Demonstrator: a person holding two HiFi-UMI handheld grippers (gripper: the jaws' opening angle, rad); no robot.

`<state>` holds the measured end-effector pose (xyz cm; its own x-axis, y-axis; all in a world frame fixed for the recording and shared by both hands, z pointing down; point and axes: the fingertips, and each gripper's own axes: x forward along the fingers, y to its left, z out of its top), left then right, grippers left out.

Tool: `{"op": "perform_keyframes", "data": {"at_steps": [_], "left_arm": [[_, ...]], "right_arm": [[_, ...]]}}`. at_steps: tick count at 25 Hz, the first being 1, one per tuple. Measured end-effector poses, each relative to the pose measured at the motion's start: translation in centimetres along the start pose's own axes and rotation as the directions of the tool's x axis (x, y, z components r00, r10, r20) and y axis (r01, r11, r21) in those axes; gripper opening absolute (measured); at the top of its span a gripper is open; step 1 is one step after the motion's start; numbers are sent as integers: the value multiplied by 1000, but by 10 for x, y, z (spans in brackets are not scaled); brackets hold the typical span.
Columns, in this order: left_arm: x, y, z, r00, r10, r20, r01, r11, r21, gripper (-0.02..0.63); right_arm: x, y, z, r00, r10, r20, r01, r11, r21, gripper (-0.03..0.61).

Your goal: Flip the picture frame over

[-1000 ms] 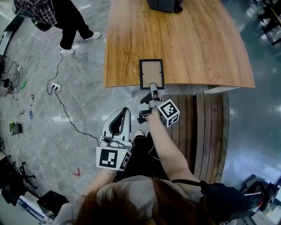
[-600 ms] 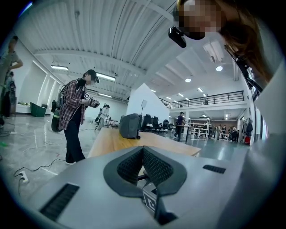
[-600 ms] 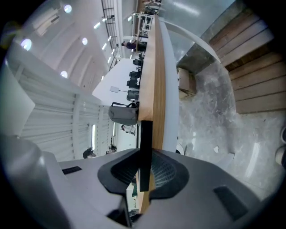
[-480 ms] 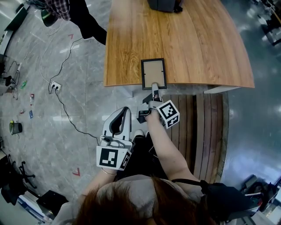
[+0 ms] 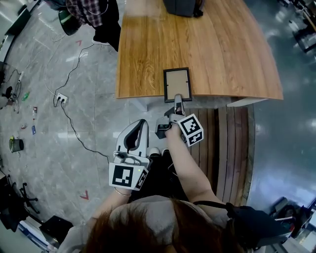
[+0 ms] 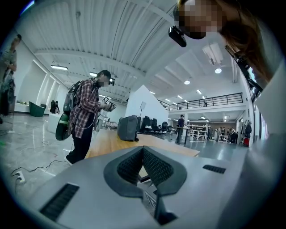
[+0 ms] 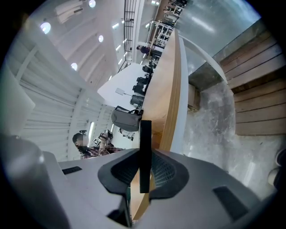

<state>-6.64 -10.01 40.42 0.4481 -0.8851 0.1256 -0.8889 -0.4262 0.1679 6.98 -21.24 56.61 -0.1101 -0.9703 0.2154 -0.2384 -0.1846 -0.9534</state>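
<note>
A black picture frame (image 5: 177, 84) with a tan panel facing up lies at the near edge of the wooden table (image 5: 148, 49), its near end sticking out past the edge. My right gripper (image 5: 177, 99) is shut on that near edge. In the right gripper view the frame (image 7: 145, 152) shows edge-on between the two pads. My left gripper (image 5: 138, 132) hangs below the table over the floor, shut with nothing in it. Its two pads meet in the left gripper view (image 6: 143, 166).
A dark bag (image 5: 182, 6) stands at the table's far edge. A person in a plaid shirt (image 5: 91, 12) stands by the far left corner. Cables and a socket strip (image 5: 61, 99) lie on the grey floor at left. Wooden slats (image 5: 229, 143) run under my right arm.
My right gripper has shifted to the right with the frame in it, and the frame has slid along the table's near edge. The person at the far left has walked closer to the table.
</note>
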Motion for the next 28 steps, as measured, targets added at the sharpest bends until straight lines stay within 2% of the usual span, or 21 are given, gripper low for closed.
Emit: {"op": "perform_keyframes", "data": {"at_steps": [5,8,12,18,20,23,24,28], "left_arm": [[2,-2,4,1000,-7,10,7,1000,2,6],[1,-4,6,1000,-11,16,11,1000,3,6],[1,-6,10,1000,-14,22,13,1000,4,6],[2,-8,10,1000,-14,25,14,1000,1,6],[-1,-8,11,999,-18,30,18,1000,-6,6],[0,-8,12,999,-19,35,19,1000,-10,6],[1,-8,12,999,-18,34,19,1000,-10,6],[0,-9,12,999,-22,31,22,1000,-8,6]], "right_arm": [[-1,4,9,1000,-17,11,18,998,-53,86],[-2,12,16,1000,-9,26,13,990,-141,86],[-2,20,27,999,-2,42,13,965,-262,86],[-1,24,43,996,4,84,31,908,-418,86],[1,31,45,997,25,74,16,860,-509,86],[5,41,51,997,47,65,6,767,-642,86],[7,45,52,997,51,63,7,720,-694,86],[9,58,49,997,63,40,6,475,-880,86]]}}
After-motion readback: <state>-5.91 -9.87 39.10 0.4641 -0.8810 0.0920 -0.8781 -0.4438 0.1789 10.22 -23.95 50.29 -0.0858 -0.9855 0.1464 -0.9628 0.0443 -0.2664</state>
